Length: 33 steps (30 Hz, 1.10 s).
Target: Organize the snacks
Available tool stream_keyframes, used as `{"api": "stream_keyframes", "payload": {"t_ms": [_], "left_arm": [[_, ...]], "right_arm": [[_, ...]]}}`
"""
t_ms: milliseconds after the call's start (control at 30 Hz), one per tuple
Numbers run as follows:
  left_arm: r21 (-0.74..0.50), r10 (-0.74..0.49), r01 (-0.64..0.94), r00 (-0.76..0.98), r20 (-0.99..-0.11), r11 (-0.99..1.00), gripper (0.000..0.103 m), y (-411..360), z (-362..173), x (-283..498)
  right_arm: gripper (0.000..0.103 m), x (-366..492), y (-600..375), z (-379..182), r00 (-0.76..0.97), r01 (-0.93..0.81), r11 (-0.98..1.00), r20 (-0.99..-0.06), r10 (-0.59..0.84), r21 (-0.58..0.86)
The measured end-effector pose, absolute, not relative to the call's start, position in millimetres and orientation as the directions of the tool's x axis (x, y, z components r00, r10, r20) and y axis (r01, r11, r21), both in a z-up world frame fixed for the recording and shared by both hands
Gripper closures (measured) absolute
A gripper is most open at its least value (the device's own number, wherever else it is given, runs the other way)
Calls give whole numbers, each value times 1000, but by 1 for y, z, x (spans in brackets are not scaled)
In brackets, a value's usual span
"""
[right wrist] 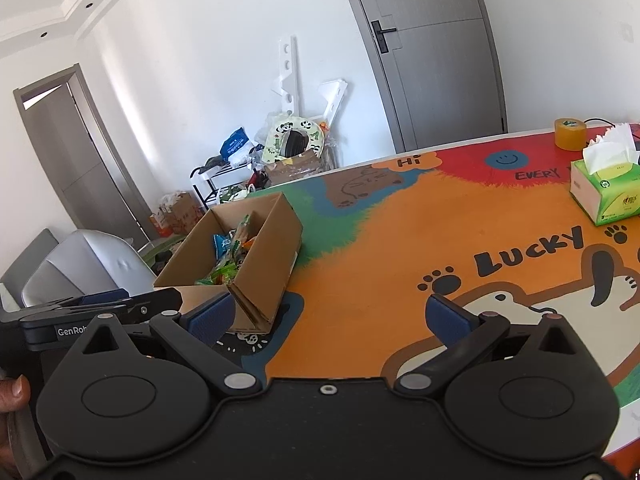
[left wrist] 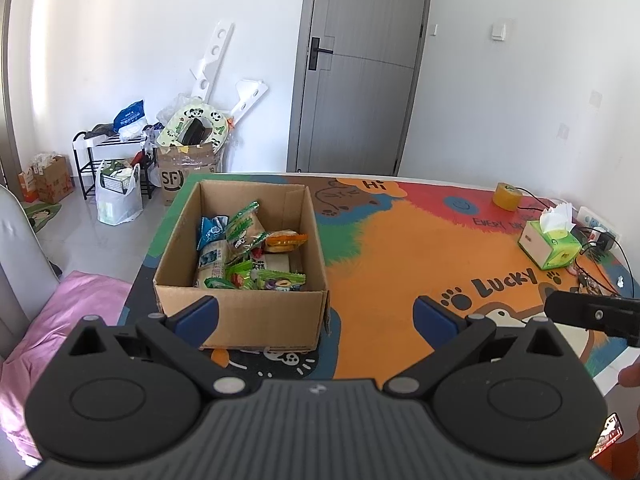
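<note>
An open cardboard box (left wrist: 244, 312) stands on the left part of the colourful table mat (left wrist: 400, 260). It holds several snack packets (left wrist: 244, 252), green, blue and orange. My left gripper (left wrist: 316, 316) is open and empty, held in front of the box's near wall. In the right wrist view the box (right wrist: 264, 248) is at centre left with the snack packets (right wrist: 232, 252) inside. My right gripper (right wrist: 330, 314) is open and empty above the orange mat (right wrist: 400, 260), right of the box. The left gripper's body (right wrist: 100, 308) shows at the left edge.
A green tissue box (left wrist: 550, 244) and a roll of tape (left wrist: 506, 196) sit at the far right of the table, with cables beside them. They also show in the right wrist view: tissue box (right wrist: 606, 192), tape (right wrist: 570, 134). A pink cushion (left wrist: 64, 320) lies left of the table.
</note>
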State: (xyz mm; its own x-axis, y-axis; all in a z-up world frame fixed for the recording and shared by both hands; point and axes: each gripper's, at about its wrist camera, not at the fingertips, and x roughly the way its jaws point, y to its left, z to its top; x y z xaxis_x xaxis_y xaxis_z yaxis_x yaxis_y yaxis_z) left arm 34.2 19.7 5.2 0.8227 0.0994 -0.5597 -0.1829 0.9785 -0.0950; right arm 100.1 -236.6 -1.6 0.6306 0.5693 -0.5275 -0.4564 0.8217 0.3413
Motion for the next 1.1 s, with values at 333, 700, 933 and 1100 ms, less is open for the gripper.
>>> {"api": "stream_keyframes", "payload": {"t_ms": [333, 700, 933, 1100], "left_arm": [[-92, 111, -196, 819, -563, 976, 0, 22, 4, 35], [-92, 110, -195, 819, -563, 976, 0, 23, 5, 34], [-95, 115, -200, 824, -555, 975, 0, 23, 7, 33], [-96, 112, -197, 823, -557, 976, 0, 23, 6, 33]], "right_arm": [[0, 99, -234, 2, 630, -464, 821, -528, 570, 333], [0, 97, -233, 5, 629, -469, 821, -529, 569, 325], [0, 97, -231, 5, 625, -470, 822, -535, 568, 323], [0, 97, -231, 5, 626, -473, 822, -535, 568, 318]]}}
